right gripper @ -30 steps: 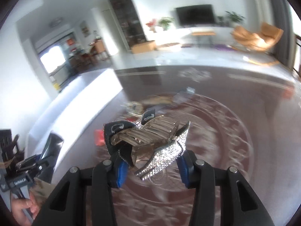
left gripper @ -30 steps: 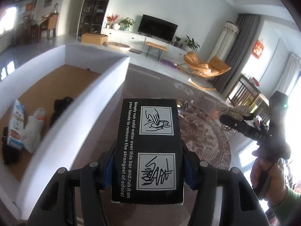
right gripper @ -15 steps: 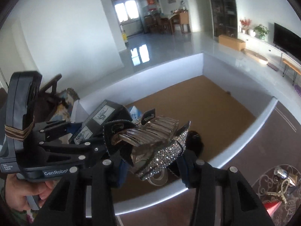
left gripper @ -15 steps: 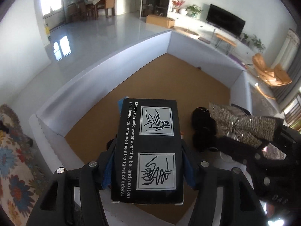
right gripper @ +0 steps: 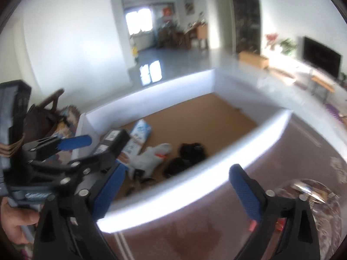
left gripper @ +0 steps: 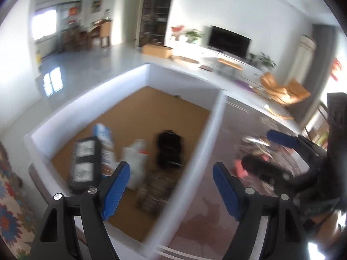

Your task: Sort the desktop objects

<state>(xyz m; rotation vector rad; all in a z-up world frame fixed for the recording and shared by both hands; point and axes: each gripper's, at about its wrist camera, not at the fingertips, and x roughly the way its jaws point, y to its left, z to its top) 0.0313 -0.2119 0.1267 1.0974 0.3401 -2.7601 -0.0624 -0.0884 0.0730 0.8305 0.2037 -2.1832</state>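
Note:
My left gripper (left gripper: 171, 174) is open and empty above the near wall of a white box (left gripper: 86, 106) with a brown floor. The black soap box (left gripper: 84, 162) stands inside it at the left, against a blue-and-white carton (left gripper: 104, 137). A glittery hair clip (left gripper: 155, 191), blurred, lies on the box floor near the front. My right gripper (right gripper: 180, 184) is open and empty, over the box's near wall (right gripper: 195, 186). The black box (right gripper: 115, 140) and carton (right gripper: 141, 130) also show in the right wrist view.
A white sock (left gripper: 135, 158) and a black item (left gripper: 170, 149) lie in the box. Right of the box, a patterned dark tabletop (left gripper: 216, 227) holds a silver dish (right gripper: 308, 189) and small red things (left gripper: 238, 169). A floral cloth (left gripper: 10, 216) lies at far left.
Both grippers have opened. The black soap box and the hair clip have left the fingers and now sit in the white box. Both grippers have drawn back toward the box's near wall.

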